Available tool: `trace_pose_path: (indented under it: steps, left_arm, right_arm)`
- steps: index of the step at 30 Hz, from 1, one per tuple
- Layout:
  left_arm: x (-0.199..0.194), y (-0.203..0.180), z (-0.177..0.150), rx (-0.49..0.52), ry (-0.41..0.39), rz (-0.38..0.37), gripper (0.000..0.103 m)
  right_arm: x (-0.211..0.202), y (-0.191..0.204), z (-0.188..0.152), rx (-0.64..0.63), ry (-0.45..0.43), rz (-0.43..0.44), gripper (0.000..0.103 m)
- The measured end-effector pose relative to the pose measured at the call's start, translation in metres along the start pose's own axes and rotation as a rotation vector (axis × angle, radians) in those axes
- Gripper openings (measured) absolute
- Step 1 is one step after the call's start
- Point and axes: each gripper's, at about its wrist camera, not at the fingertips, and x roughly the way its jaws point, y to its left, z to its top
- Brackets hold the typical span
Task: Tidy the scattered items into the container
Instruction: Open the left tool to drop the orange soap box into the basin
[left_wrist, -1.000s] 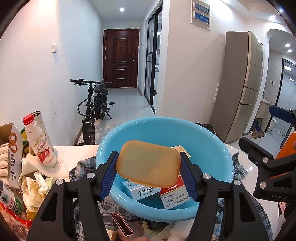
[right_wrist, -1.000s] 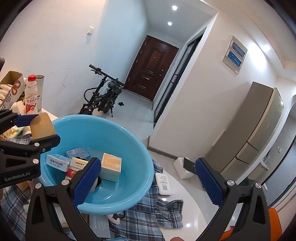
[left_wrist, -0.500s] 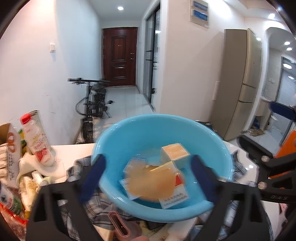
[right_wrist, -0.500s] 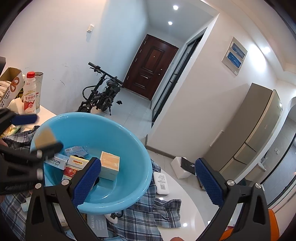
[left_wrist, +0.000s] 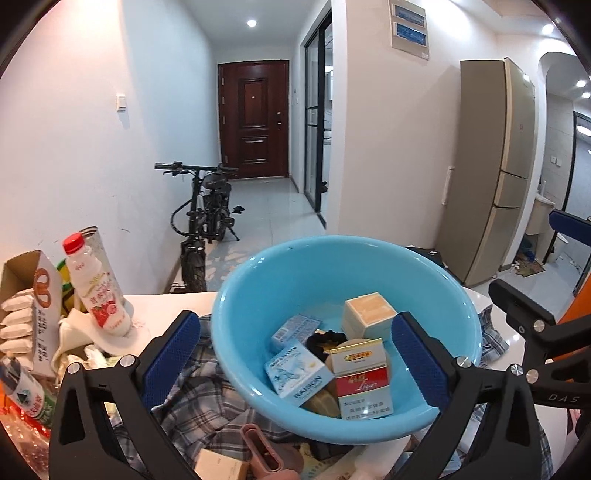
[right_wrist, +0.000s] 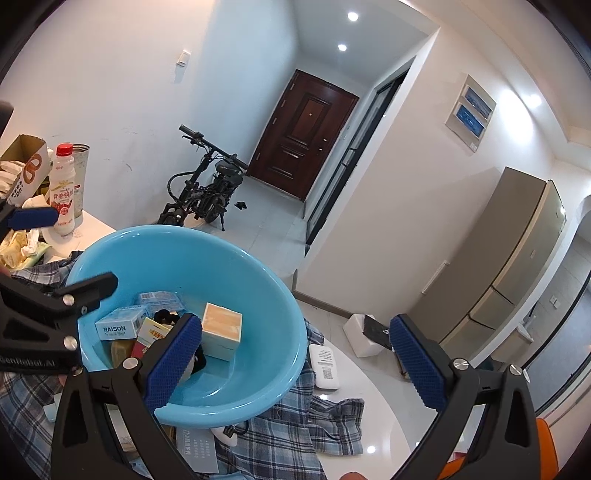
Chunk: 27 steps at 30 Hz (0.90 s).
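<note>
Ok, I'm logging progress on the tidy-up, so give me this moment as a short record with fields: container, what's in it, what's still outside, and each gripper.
container: blue basin, resting on a plaid cloth
inside: RAISON box, red and white carton, tan-topped box, black hair tie, amber soap-like bar
still outside: milk drink bottle, white device with a QR code
left gripper: open, nothing between its pads, over the basin
right gripper: open, empty
</note>
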Motion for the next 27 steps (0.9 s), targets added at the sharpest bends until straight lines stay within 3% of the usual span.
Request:
trace_pose_path:
  steps: [6, 10, 16, 22, 27]
  left_arm:
    - [-0.019, 0.007, 0.008, -0.016, -0.037, -0.013, 0.103]
    - [-0.023, 0.007, 0.007, -0.019, -0.034, -0.029, 0.103]
    - [-0.028, -0.003, 0.008, -0.004, -0.032, -0.039, 0.103]
    - [-0.038, -0.015, 0.008, 0.027, -0.051, -0.046, 0.103]
    - [-0.039, -0.016, 0.009, 0.028, -0.051, -0.067, 0.103]
  right_arm:
    - [-0.016, -0.013, -0.005, 0.081, -0.026, 0.059, 0.103]
    - [-0.036, -0.016, -0.025, 0.111, -0.026, 0.122, 0.103]
    - [-0.05, -0.015, -0.075, 0.142, 0.048, 0.172, 0.103]
    - [-0.044, 0.009, -0.136, 0.281, 0.175, 0.289, 0.103]
    - [-0.031, 0.038, -0.159, 0.417, 0.253, 0.323, 0.103]
